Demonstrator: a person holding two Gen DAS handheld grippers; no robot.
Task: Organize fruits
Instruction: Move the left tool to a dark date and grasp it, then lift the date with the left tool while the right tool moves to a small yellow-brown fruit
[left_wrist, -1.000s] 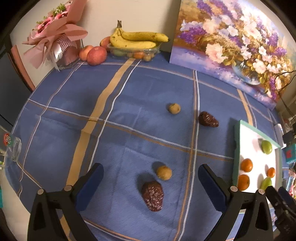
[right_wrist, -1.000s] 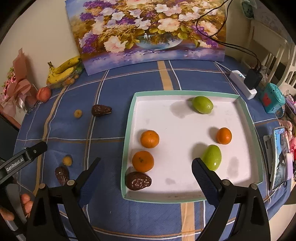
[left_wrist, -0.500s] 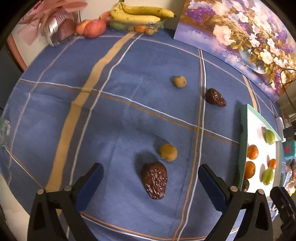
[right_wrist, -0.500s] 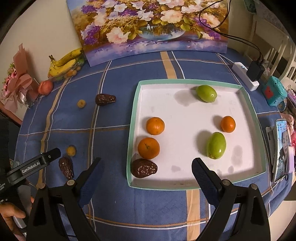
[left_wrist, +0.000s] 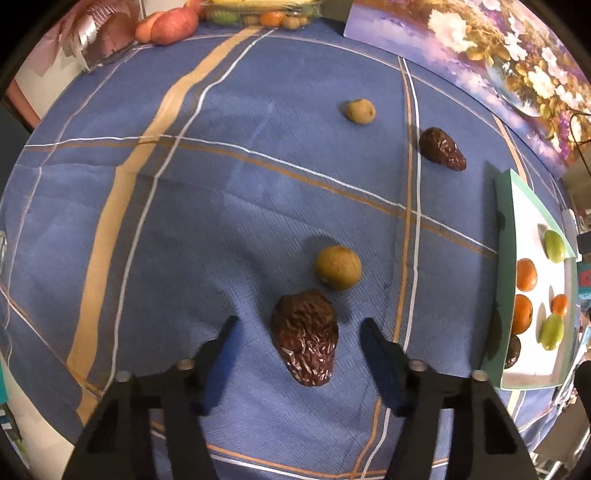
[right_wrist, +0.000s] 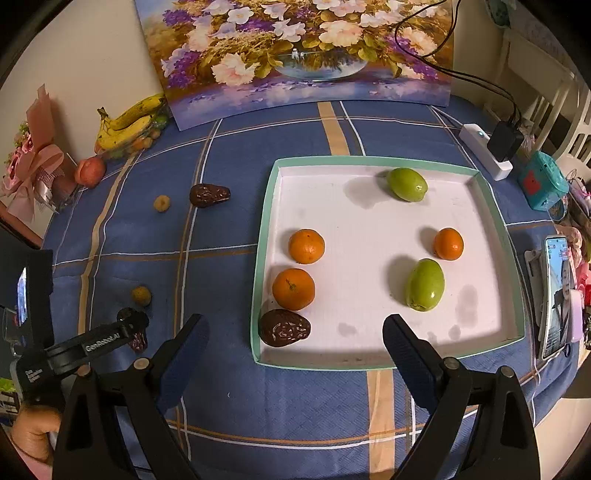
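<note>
White shallow square tray with mint-green rim (right_wrist: 264, 236) is set on the blue plaid-clothed tabletop (right_wrist: 221, 398). Held in it: two green oval fruits (right_wrist: 424, 285) (right_wrist: 407, 184), three oranges (right_wrist: 293, 289) (right_wrist: 306, 246) (right_wrist: 448, 243), and one dark brown wrinkled fruit (right_wrist: 283, 328) in the near left corner, just beside the nearest orange.

Loose on the cloth, left of the tray: a second dark brown wrinkled fruit (left_wrist: 306, 336) with a small tan round fruit (left_wrist: 337, 267) just beyond it; farther back, a third brown fruit (left_wrist: 442, 148) and another tan round fruit (left_wrist: 360, 111), near each other.

Left tool (left_wrist: 299, 330) is spread wide, released, its fingers flanking the near brown fruit without contact seen. Right tool (right_wrist: 295, 338) is released too, held above the tray's near edge, grasping nothing.

At the far edge: a banana bunch on a clear container (right_wrist: 129, 123), a red apple (right_wrist: 90, 171), a pink bouquet (right_wrist: 31, 166), a flower painting (right_wrist: 295, 51). A phone (right_wrist: 556, 295) is noted right of the tray.
</note>
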